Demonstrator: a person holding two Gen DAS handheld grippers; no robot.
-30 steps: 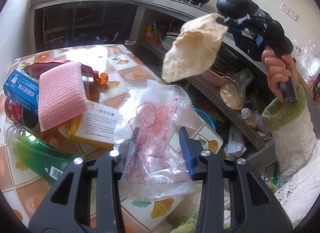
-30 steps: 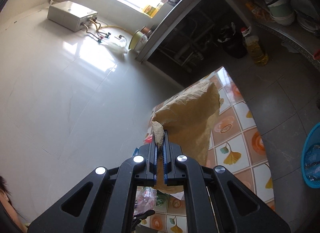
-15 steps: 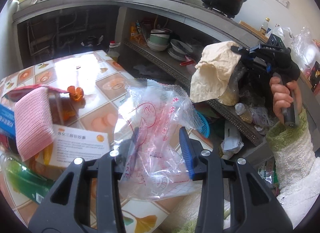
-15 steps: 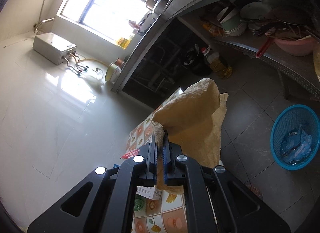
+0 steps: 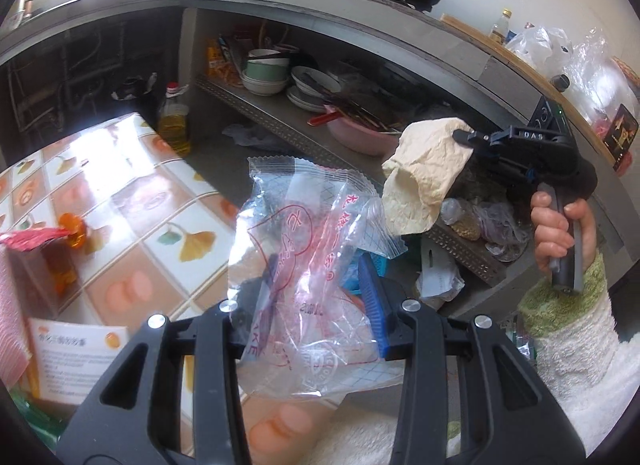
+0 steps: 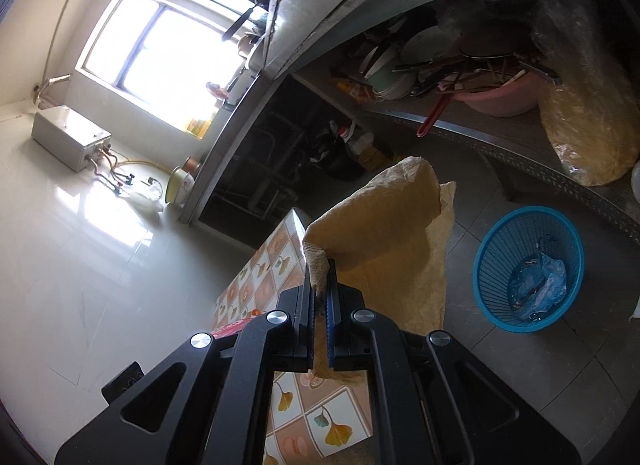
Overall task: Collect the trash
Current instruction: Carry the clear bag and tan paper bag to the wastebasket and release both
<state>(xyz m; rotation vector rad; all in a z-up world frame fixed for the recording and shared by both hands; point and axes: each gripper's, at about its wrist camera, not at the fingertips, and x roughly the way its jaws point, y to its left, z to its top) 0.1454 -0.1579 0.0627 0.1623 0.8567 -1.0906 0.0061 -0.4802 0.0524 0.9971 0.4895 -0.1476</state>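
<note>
My left gripper is shut on a crumpled clear plastic bag with red print, held up past the table's edge. My right gripper is shut on the corner of a tan paper bag, which hangs in the air beyond the table. In the left wrist view that right gripper shows at the right, held by a hand, with the paper bag dangling from it. A blue mesh basket stands on the floor to the right, with blue plastic trash inside.
The tiled table carries a white-and-orange box, a red packet and an orange bottle. A metal shelf holds bowls, a pink basin and an oil bottle. Grey floor surrounds the basket.
Both grippers have swung right, away from the table and toward the shelf and floor. The paper bag came down lower, and the blue basket has come into the right wrist view.
</note>
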